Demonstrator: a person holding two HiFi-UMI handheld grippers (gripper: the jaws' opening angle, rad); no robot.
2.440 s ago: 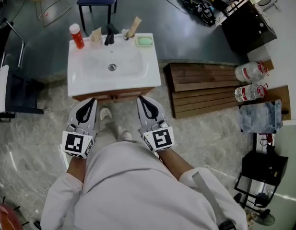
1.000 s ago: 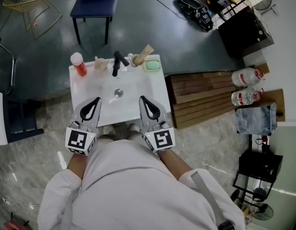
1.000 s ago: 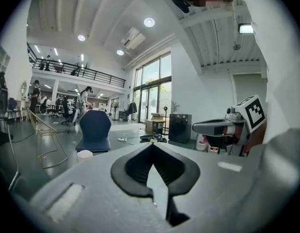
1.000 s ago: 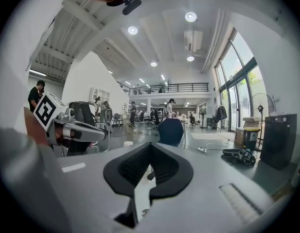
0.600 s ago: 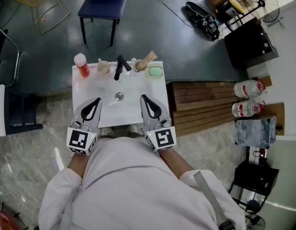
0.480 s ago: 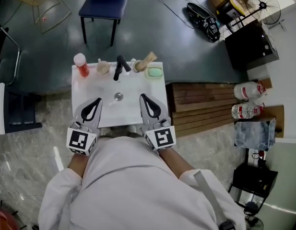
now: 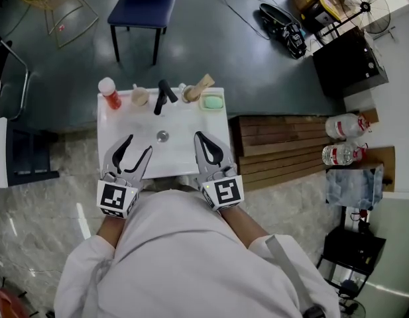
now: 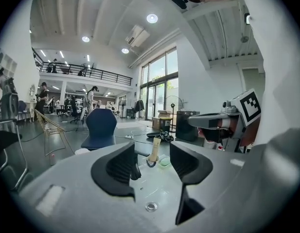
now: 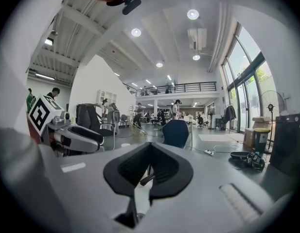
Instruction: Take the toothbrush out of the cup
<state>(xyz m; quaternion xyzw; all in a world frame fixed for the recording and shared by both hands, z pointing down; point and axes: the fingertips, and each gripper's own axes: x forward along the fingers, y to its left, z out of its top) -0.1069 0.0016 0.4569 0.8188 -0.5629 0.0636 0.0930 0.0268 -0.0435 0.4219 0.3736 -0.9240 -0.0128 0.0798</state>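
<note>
Toothbrush (image 7: 204, 83) in cup (image 7: 190, 93), neither gripped.
Left gripper (image 7: 139, 144) over the washbasin (image 7: 118, 121): jaws opening, nothing between them. Cup sits well ahead of both grippers, at the far rim. Right gripper (image 7: 199, 136): jaws pressed together, empty.

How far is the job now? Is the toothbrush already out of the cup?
Nothing is done yet: the toothbrush stands in the cup at the back of the sink. In hand: the left tool is opening its jaws, nothing between them; the right tool is shut and empty. Both are at the sink's near side, apart from the cup. Left: reach the cup, grip the toothbrush, lift it out.
</note>
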